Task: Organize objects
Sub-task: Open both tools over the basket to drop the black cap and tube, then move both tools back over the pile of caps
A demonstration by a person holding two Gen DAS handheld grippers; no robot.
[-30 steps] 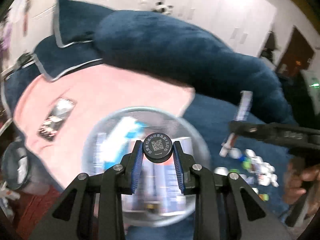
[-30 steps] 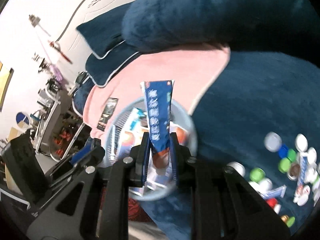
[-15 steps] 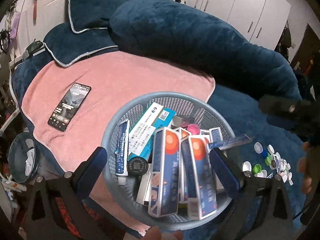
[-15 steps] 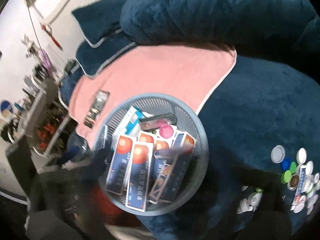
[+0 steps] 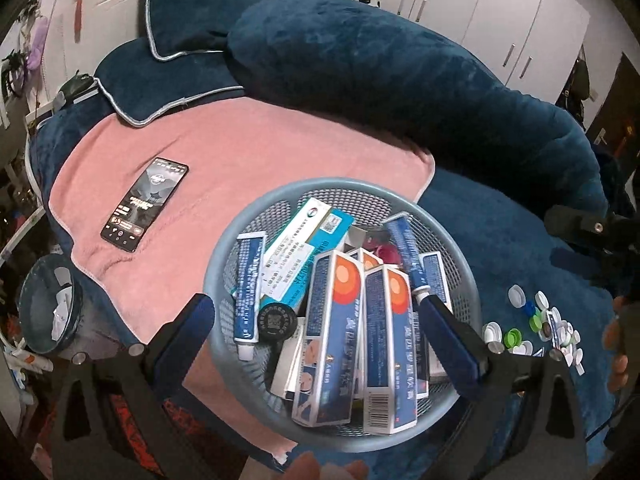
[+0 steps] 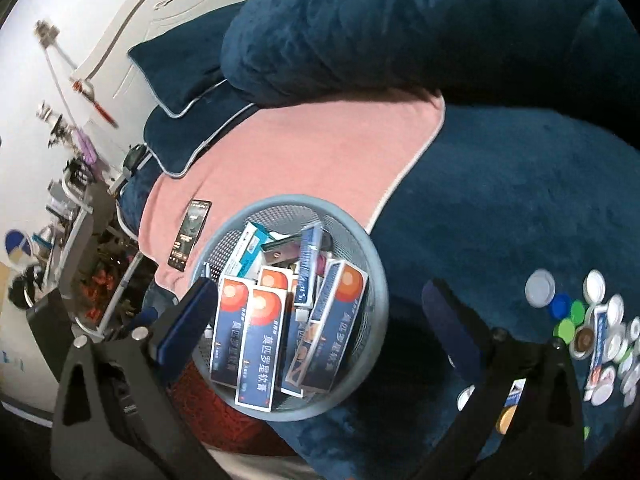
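- Both pairs of jaws have just been opening and now stand wide with nothing between them: the left gripper and the right gripper hang above the grey mesh basket.
- A second ago the left jaws pinched a round black cap and the right jaws a blue ointment tube; both now lie in the basket.
- The black cap rests on the basket's left side, beside a tube lying along the wall; the blue tube lies slanted across the ointment boxes toward the basket's right.
- So two more items are stowed, and both hands are free for the next pick.
- Right of the basket, on the blue bed cover, a scatter of bottle caps and at least one more tube remain, so the sorting looks unfinished.
- Left of the basket a phone lies on the pink towel, apart from the sorting.
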